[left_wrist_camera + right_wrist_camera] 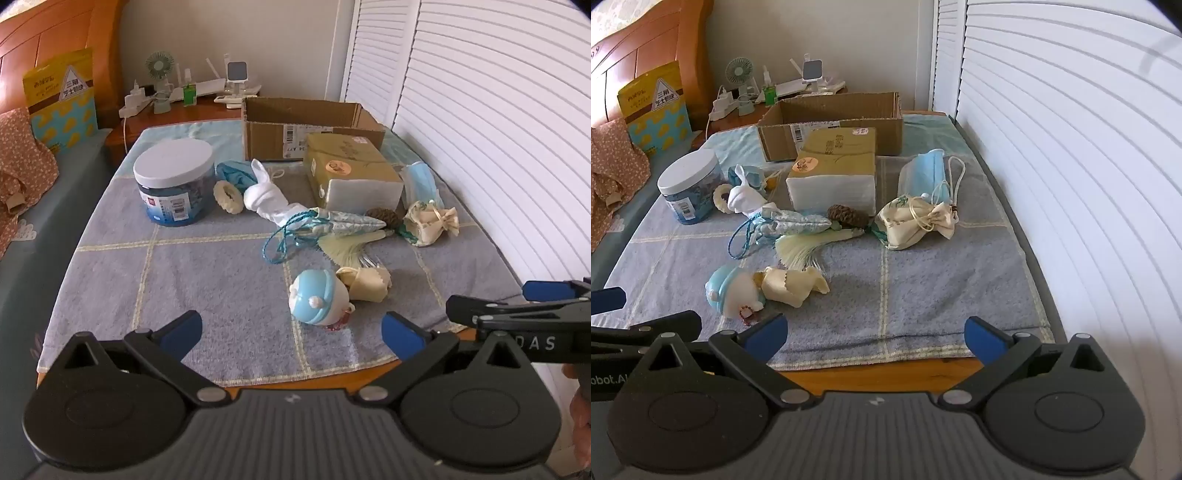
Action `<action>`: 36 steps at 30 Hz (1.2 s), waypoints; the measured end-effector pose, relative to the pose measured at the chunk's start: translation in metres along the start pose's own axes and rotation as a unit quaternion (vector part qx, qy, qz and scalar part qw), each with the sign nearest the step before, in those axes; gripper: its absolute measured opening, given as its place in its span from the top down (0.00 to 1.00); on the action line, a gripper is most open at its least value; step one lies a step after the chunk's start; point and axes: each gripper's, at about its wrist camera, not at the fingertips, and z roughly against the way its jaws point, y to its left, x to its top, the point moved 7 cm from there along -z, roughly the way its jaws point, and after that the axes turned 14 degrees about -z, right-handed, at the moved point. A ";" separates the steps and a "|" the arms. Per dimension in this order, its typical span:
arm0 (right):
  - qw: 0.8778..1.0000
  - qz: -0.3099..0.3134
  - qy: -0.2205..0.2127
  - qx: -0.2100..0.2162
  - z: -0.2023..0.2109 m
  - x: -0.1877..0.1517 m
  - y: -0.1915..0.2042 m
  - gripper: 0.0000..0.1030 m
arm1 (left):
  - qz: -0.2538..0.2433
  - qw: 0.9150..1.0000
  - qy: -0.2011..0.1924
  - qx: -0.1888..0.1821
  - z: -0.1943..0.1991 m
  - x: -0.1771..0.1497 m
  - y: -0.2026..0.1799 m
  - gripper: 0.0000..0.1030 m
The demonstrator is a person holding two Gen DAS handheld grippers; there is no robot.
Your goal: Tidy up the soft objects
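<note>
Both grippers, left [291,326] and right [875,334], spread wide, empty, hovering at towel edge; nearest soft item, blue-capped white plush doll [319,301], lies loose; open brown cardboard box [295,122] likely destination

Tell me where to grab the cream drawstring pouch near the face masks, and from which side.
Grip the cream drawstring pouch at its cinched neck, just below the ruffled top. It lies on its side with that end pointing toward the shuttered doors, so bring the open right tool down from above, jaws across the neck. The full body looks too bulky.
</note>
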 end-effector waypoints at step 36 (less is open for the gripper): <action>1.000 0.002 -0.005 -0.002 0.004 0.003 -0.002 0.00 | -0.003 1.000 -0.009 0.002 0.003 0.005 -0.001 0.01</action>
